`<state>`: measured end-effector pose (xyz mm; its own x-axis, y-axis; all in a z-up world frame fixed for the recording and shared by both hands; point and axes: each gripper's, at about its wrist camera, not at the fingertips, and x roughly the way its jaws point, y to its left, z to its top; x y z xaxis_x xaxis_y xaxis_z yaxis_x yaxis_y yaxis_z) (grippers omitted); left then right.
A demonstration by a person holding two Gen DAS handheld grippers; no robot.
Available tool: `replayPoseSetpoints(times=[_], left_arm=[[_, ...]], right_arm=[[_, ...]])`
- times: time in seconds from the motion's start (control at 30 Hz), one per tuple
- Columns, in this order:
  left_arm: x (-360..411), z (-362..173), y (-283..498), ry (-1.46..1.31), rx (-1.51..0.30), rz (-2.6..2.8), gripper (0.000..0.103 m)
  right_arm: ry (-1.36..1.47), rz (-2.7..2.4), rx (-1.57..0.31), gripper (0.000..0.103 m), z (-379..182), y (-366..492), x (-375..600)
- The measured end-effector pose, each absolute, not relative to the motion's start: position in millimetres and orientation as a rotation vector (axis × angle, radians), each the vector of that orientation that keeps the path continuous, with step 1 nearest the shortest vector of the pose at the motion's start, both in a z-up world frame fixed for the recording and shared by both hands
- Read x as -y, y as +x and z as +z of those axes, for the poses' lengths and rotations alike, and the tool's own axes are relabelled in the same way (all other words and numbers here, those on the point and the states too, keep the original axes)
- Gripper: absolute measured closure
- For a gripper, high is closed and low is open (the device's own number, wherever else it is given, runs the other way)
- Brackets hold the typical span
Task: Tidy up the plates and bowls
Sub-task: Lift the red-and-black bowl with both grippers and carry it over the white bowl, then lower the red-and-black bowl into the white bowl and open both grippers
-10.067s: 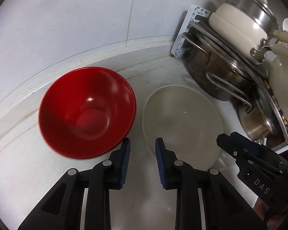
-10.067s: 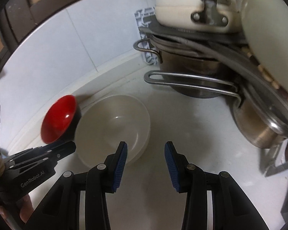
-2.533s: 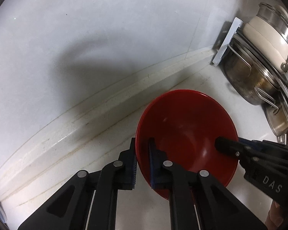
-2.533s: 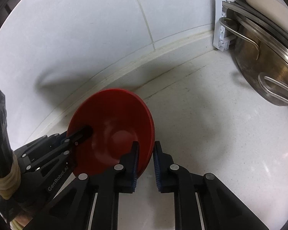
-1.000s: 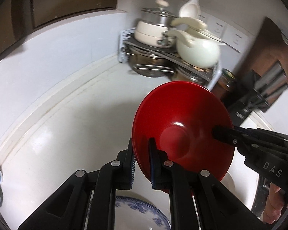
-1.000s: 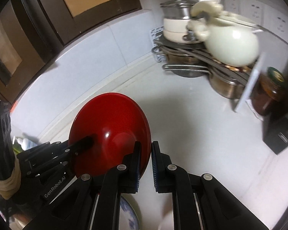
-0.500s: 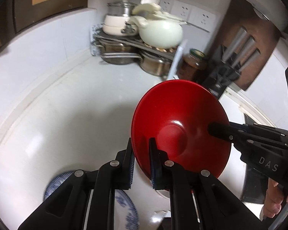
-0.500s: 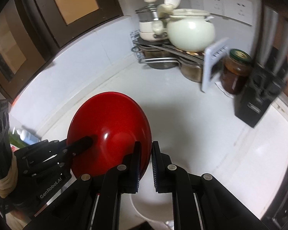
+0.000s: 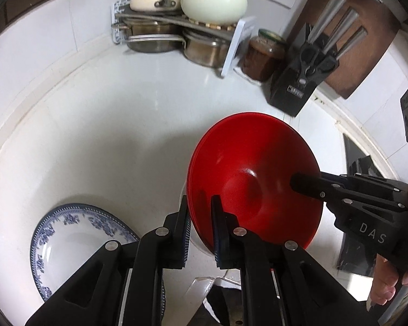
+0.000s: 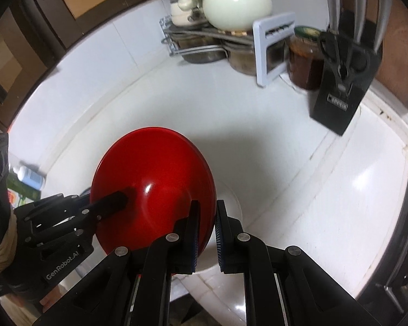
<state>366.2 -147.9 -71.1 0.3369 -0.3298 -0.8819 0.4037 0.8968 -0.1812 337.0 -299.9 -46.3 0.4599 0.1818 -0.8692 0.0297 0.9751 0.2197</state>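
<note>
Both grippers carry a red bowl (image 9: 255,179) in the air above the white counter. My left gripper (image 9: 201,231) is shut on the bowl's left rim, and my right gripper (image 10: 206,233) is shut on its right rim (image 10: 209,190). Each view shows the other gripper's finger reaching into the bowl from the side. A blue-patterned white plate (image 9: 68,241) lies on the counter at the lower left of the left wrist view. A white dish (image 10: 231,203) sits on the counter just under and behind the bowl, mostly hidden by it.
At the back stands a rack (image 9: 160,24) with steel pots and a cream teapot (image 9: 215,2). Beside it are a brown jar (image 9: 263,57) and a black knife block (image 9: 304,81). A hand (image 9: 389,282) holds the right gripper. Bottles (image 10: 30,176) stand at the left.
Both grippers have carried the red bowl away from the wall and lower over the counter. The blue-patterned plate and the white dish have come further into view below.
</note>
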Motion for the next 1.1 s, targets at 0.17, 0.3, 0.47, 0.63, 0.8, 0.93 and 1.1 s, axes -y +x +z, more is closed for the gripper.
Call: replayPoseSetpoints(times=[0.17, 0.3, 0.47, 0.63, 0.8, 0.93, 1.1], left_arm=[[152, -87, 367, 0.093, -1.177, -0.472, 0.089], [154, -97, 370, 0.104, -1.203, -0.46, 0.089], [156, -105, 372, 0.116, -1.221, -0.454, 0.089], [158, -109, 373, 0.125, -1.238, -0.459, 0.089], [159, -112, 376, 0.113, -1.253, -0.463, 0.089], [159, -113, 376, 0.108, -1.254, -0.468, 0.088], [158, -113, 377, 0.098, -1.257, -0.479, 0.084]], right_arm=[[0.216, 0.094, -1.124, 0.091, -62, 335, 305], [0.216, 0.093, -1.15, 0.091, -73, 337, 307], [0.219, 0.095, -1.189, 0.091, -88, 339, 307], [0.216, 0.094, -1.206, 0.091, -95, 339, 306], [0.203, 0.094, -1.207, 0.09, -98, 338, 306], [0.179, 0.085, -1.208, 0.09, -100, 338, 304], [0.114, 0.08, -1.19, 0.089, -99, 336, 300]])
